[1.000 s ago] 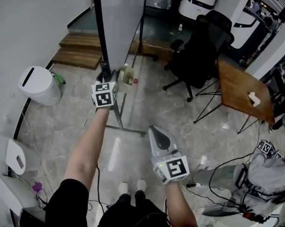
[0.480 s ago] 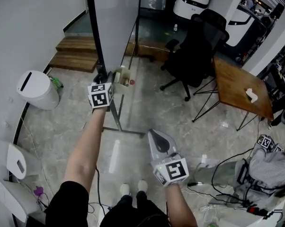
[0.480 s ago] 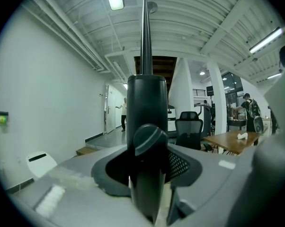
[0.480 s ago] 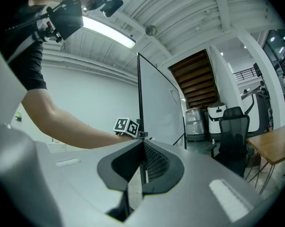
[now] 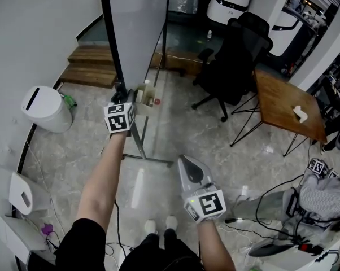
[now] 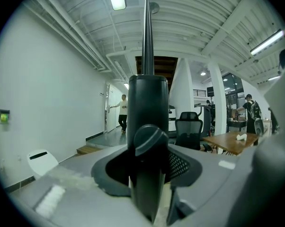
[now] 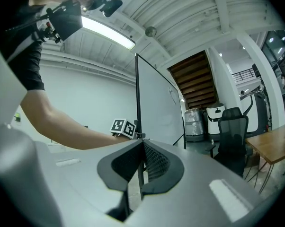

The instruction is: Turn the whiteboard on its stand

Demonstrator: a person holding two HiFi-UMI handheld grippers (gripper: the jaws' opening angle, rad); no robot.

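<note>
Tongs of left gripper (image 5: 125, 97) just closed on post (image 6: 147, 103), grip hidden overhead

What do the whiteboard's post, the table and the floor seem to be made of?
Post: probably painted metal, thin, matt black.
Table: wood top, brown with grain; thin black legs, likely metal.
Floor: polished stone or tile, grey veining, glare.

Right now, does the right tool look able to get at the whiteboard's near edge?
Probably yes, after a reach forward. The right tool, jaws together and empty, points at the whiteboard, with only open floor and the stand's foot between them.
</note>
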